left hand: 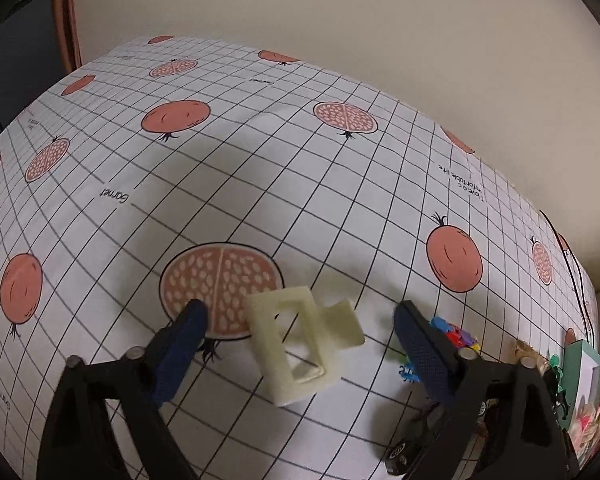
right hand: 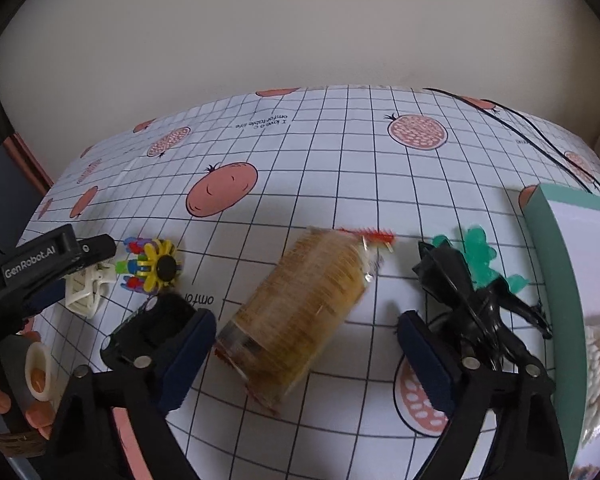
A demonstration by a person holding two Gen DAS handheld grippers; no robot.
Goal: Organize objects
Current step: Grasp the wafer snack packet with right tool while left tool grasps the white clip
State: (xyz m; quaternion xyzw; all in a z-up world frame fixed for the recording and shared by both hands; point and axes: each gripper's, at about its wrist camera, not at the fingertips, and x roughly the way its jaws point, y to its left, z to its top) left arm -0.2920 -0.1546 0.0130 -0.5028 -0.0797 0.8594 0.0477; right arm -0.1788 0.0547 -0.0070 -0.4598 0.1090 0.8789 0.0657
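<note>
- Left gripper point(left hand: 300, 322): fingers apart around a cream frame point(left hand: 296, 344), seemingly untouched.
- Right gripper point(right hand: 306, 338): fingers apart, blurred jar point(right hand: 300, 312) between them on the table point(right hand: 340, 184).

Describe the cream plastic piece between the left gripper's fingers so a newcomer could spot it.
On the pomegranate-print tablecloth, look just right of the big halved-fruit print, between the open left gripper fingers. The cream plastic frame sits there: pale, boxy, with a rectangular window, unlike the colourful toy pieces beside it.
</note>
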